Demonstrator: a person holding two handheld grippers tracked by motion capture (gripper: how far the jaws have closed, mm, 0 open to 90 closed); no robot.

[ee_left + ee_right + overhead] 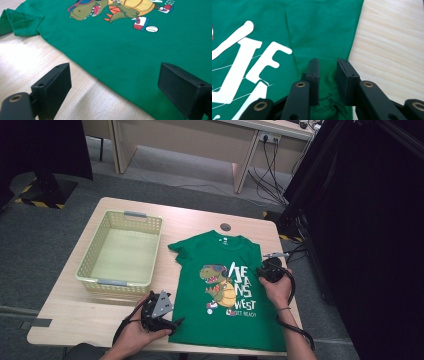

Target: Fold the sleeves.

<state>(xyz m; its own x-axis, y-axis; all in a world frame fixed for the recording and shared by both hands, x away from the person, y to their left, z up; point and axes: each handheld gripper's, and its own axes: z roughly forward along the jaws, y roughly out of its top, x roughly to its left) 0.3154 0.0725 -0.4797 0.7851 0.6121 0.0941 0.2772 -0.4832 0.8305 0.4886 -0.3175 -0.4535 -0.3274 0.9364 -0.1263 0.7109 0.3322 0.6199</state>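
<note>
A green T-shirt (225,280) with a cartoon turtle print and white lettering lies flat on the wooden table (75,315), collar away from me. Its right sleeve is folded in over the body (319,32). My left gripper (172,325) sits low at the shirt's near left corner, its jaws spread wide (113,72) across the hem edge, one over bare wood and one over green cloth (125,50). My right gripper (265,269) rests on the shirt's right side. Its jaws (328,62) stand a narrow gap apart over the folded sleeve, with a small pucker of cloth at their base.
A pale yellow-green plastic basket (156,250) with nothing in it stands on the table's left half, right beside the shirt's left sleeve. The table's right edge runs just past my right hand. Desks, cables and dark curtains lie beyond the table.
</note>
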